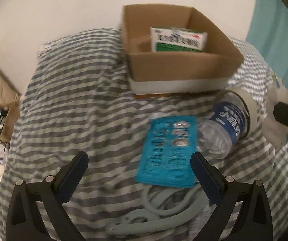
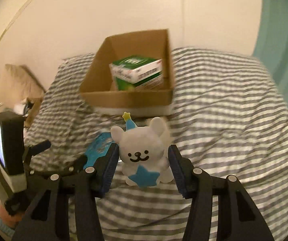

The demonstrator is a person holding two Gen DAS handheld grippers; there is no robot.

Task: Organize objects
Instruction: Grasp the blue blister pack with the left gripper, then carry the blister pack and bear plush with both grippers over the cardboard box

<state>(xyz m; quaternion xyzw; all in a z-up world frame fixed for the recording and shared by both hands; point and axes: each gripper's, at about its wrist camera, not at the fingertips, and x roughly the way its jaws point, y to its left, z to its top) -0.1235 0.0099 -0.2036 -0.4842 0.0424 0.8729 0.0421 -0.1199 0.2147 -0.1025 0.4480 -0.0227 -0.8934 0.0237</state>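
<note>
An open cardboard box [image 1: 184, 68] stands on the striped bed and holds a green and white carton [image 1: 178, 39]; the box [image 2: 127, 98] and carton [image 2: 137, 73] also show in the right wrist view. My left gripper [image 1: 138, 161] is open and empty, low over the bed, with a blue packet [image 1: 168, 150] by its right finger and a clear plastic bottle with a blue label [image 1: 224, 124] beyond. My right gripper [image 2: 142, 160] is shut on a white bear toy with a blue star [image 2: 141, 152], held above the bed in front of the box.
A grey plastic hanger [image 1: 154, 210] lies on the striped bedding [image 1: 73, 100] under my left gripper. A teal curtain [image 2: 280, 40] hangs at the right. A pillow and a small cardboard box with clutter [image 1: 5, 116] sit off the bed's left side.
</note>
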